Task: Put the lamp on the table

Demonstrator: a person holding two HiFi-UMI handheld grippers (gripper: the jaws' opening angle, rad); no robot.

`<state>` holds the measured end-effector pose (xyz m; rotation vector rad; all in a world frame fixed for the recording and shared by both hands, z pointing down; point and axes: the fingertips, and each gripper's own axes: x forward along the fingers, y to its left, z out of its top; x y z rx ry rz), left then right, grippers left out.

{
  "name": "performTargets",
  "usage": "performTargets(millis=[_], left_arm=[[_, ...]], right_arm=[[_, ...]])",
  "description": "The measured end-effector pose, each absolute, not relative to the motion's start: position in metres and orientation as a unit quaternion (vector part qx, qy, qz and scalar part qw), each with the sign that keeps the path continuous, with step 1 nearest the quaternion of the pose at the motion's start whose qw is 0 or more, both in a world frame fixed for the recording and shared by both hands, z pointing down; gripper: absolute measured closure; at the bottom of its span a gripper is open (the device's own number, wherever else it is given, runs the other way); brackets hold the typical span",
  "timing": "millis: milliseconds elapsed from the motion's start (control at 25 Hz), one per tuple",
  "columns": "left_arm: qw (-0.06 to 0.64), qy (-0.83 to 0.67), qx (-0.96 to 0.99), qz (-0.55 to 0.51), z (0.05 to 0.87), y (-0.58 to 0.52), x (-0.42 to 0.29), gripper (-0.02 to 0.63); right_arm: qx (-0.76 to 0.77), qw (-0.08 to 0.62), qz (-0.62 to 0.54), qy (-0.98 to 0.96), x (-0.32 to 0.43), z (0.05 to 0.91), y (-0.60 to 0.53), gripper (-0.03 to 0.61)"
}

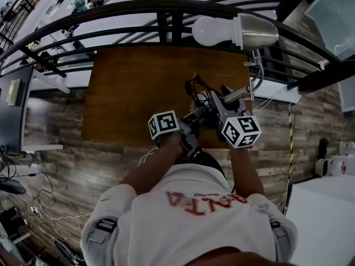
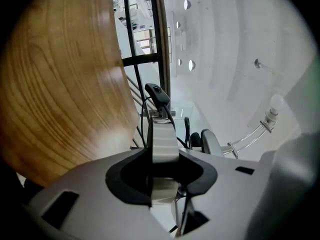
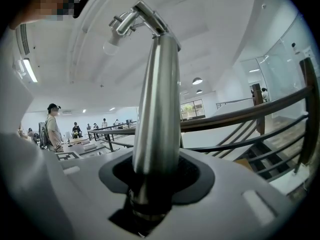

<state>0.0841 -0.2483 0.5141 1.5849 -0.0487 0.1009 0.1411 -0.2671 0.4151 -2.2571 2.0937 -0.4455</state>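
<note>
Right claw [image 3: 150, 184] clenched on lamp [image 1: 255, 32], slick steel stem [image 3: 156, 109]; left claw [image 2: 162, 171] gripping base [image 2: 164, 139]. Likely top-heavy; bulb [image 1: 213, 31] at 1 o'clock fragile.

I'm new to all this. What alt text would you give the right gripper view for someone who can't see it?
The right gripper is clamped on the shiny metal stem of a lamp, which rises to a hinged joint near the top. Behind run a dark railing and a bright white hall with a few people far off at left.
</note>
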Motion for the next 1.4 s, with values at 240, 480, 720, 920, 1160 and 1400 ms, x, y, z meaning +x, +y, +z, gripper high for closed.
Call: performTargets(millis=[240, 480, 720, 920, 1160, 1400], left_arm=[[0.701, -0.021, 0.711, 0.051, 0.526, -0.258, 0.101, 0.477], [0.696, -0.025, 0.716, 0.056, 0.534, -0.272, 0.147, 0.477], [0.699, -0.024, 0.713, 0.057, 0.544, -0.291, 0.21, 0.477], [0.7, -0.027, 0.712, 0.054, 0.57, -0.304, 0.267, 0.477], [0.709, -0.04, 0.703, 0.051, 0.607, -0.34, 0.314, 0.477], [0.703, -0.034, 0.709, 0.053, 0.643, -0.368, 0.347, 0.477]], right_arm=[[-0.727, 0.014, -0.149, 0.67, 0.158, 0.427, -0.277, 0.411], [-0.725, 0.021, -0.158, 0.67, 0.207, 0.437, -0.29, 0.411], [-0.722, 0.014, -0.158, 0.673, 0.268, 0.446, -0.31, 0.411], [-0.721, 0.008, -0.155, 0.675, 0.323, 0.471, -0.325, 0.411], [-0.714, 0.006, -0.164, 0.681, 0.372, 0.508, -0.364, 0.411], [-0.714, 0.003, -0.164, 0.681, 0.403, 0.543, -0.39, 0.411]])
